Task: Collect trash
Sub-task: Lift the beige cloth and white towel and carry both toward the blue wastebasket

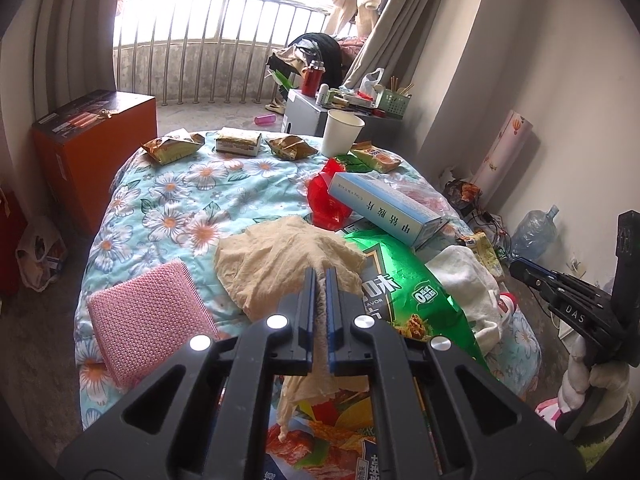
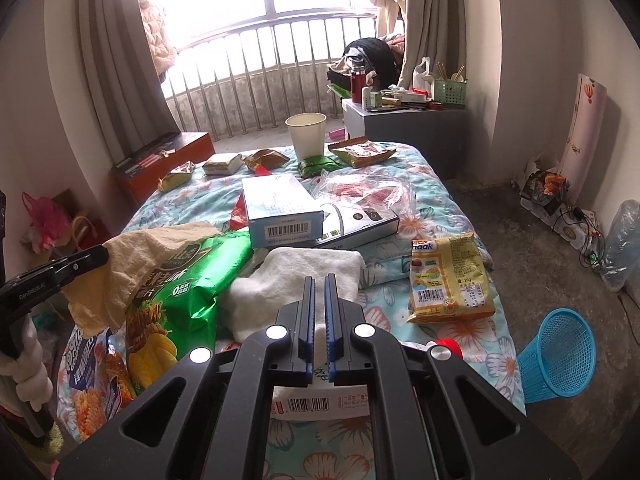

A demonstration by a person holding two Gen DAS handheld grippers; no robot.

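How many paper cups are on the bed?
1. The white paper cup stands upright at the far end of the bed, beside the green packet. Another could be hidden under the clutter.

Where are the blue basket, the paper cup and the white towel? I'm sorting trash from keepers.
blue basket [image 2: 560, 354], right wrist view, mesh side wall.
paper cup [image 2: 307, 136], right wrist view, outer wall.
white towel [image 2: 296, 276], right wrist view, top surface.

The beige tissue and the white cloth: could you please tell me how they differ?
The beige tissue is thin, crinkled and tan; the white cloth is thick, fluffy and white. The tissue hangs lifted from the left gripper; the cloth lies on the bed, pinched by the right gripper. Both are soft.
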